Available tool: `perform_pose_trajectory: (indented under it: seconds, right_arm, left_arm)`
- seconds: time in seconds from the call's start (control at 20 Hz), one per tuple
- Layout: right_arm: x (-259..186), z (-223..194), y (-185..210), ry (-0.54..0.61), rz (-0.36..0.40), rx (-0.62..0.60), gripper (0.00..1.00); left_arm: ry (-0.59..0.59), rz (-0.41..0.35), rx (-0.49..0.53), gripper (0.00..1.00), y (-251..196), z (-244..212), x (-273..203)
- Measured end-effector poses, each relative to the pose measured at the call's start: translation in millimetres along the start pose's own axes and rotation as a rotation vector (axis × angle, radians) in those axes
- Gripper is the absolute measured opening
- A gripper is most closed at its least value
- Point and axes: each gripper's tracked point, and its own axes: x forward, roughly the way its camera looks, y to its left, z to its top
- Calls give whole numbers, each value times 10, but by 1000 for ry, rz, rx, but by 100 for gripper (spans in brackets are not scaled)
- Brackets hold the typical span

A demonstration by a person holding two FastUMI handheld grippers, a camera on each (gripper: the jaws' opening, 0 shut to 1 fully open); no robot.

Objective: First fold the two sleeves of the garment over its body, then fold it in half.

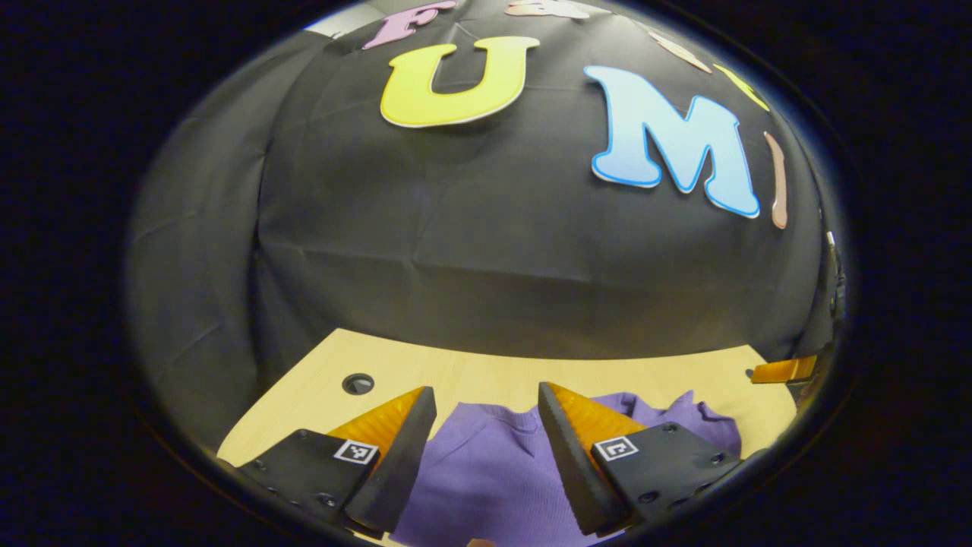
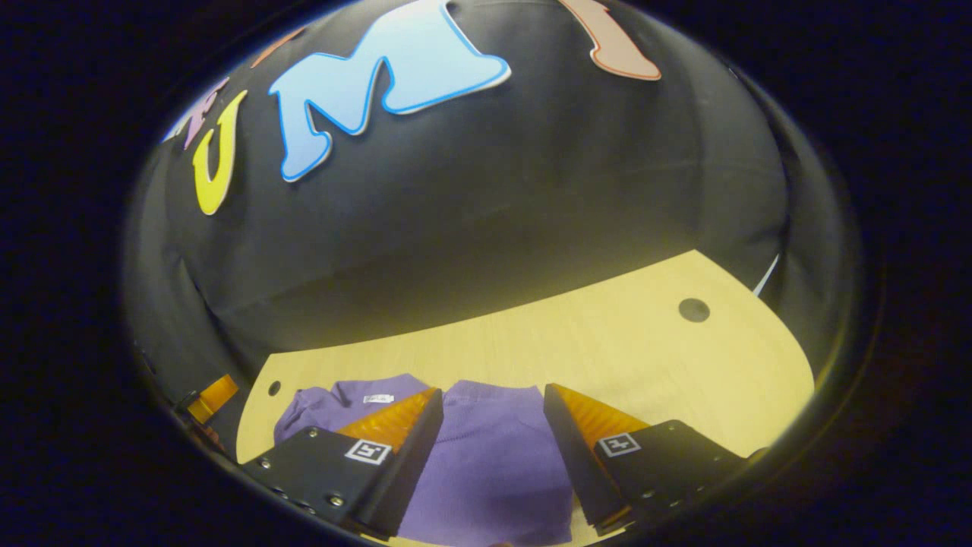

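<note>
A purple knit garment lies on the light wooden table. My left gripper hangs open above it, and the cloth shows in the gap between its fingers without being pinched. In the right gripper view the same garment lies bunched, its collar with a small white label at the left. My right gripper is also open over the cloth and holds nothing. The near part of the garment is hidden under the fingers in both views.
The table carries a dark round cable hole at its far left and another at its far right. Black cloth walls close the table's back and sides. Bare wood stretches to the right of the garment. The other gripper's finger shows at the right edge.
</note>
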Motion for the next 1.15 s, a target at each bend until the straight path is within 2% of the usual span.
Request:
perform_pose_trajectory:
  seconds: [0.05,0.1,0.3,0.55,0.65,0.75,0.85,0.9,1.0,1.05,1.1,1.15]
  right_arm:
    - [-119,40,38,-19,-5,-18,76]
    - [-245,84,87,-40,-9,-39,83]
    - [-840,218,342,-144,-34,-151,83]
    - [-1682,326,719,-300,-65,-256,83]
    - [-1976,312,814,-345,-76,-285,83]
    - [-2234,269,887,-378,-90,-304,83]
    - [-2410,213,935,-395,-97,-309,83]
    - [-2499,185,956,-404,-100,-311,76]
    - [-2647,175,962,-426,-108,-314,76]
    - [-2699,168,987,-434,-102,-315,77]
    - [-2770,166,993,-443,-103,-311,91]
    - [-2840,175,993,-456,-100,-307,92]
  left_arm:
    - [-19,-10,-2,88,-13,86,-90]
    - [-39,-21,0,88,-38,161,-179]
    - [-116,-54,17,88,-93,450,-686]
    - [-206,-95,30,89,-95,735,-1375]
    - [-229,-111,21,96,-87,803,-1625]
    - [-237,-127,15,95,-86,821,-1845]
    - [-246,-133,24,94,-59,794,-2028]
    - [-254,-133,31,96,-41,806,-2128]
    - [-278,-135,56,96,-71,810,-2306]
    - [-285,-137,73,95,-88,812,-2391]
    - [-291,-139,90,94,-124,801,-2477]
    - [-303,-141,102,94,-159,816,-2554]
